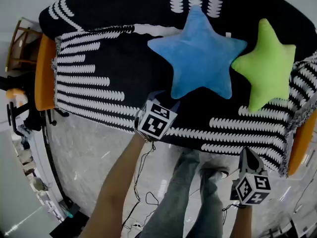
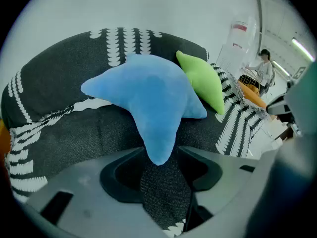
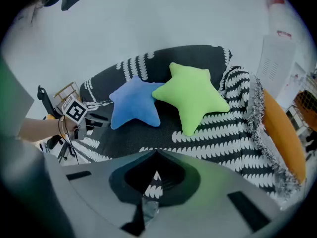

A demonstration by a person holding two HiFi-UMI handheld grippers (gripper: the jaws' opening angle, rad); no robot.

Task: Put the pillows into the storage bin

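Both star pillows are lying on the bench (image 1: 99, 83), which has a black cover with white stripe-y marks over it. The left tongs (image 2: 161, 157) are released, jaws spread wide, and the bottom point of the blue pillow (image 2: 148, 98) pokes right into the gap between them. It isn't squeezed by either jaw, and dark cover shows under it. From the head view those left tongs (image 1: 167, 103) sit at the near tip of the blue pillow (image 1: 198, 53), over the bench's front part.

The green pillow (image 1: 267, 63) is just beyond and to the right of the left tongs, its one arm touching the blue one's side. It lies straight ahead of the right tongs (image 3: 156, 156), well apart from them.

The right tongs are clenched with the tips meeting and nothing in them – only a sliver of striped cover shows through the hole behind the tips. In the head view they hang back off the bench edge (image 1: 248, 156), above the floor next to the person's jeans (image 1: 183, 197).

An orange cushion (image 1: 44, 73) sticks out from under the cover, far to the left of the left tongs.
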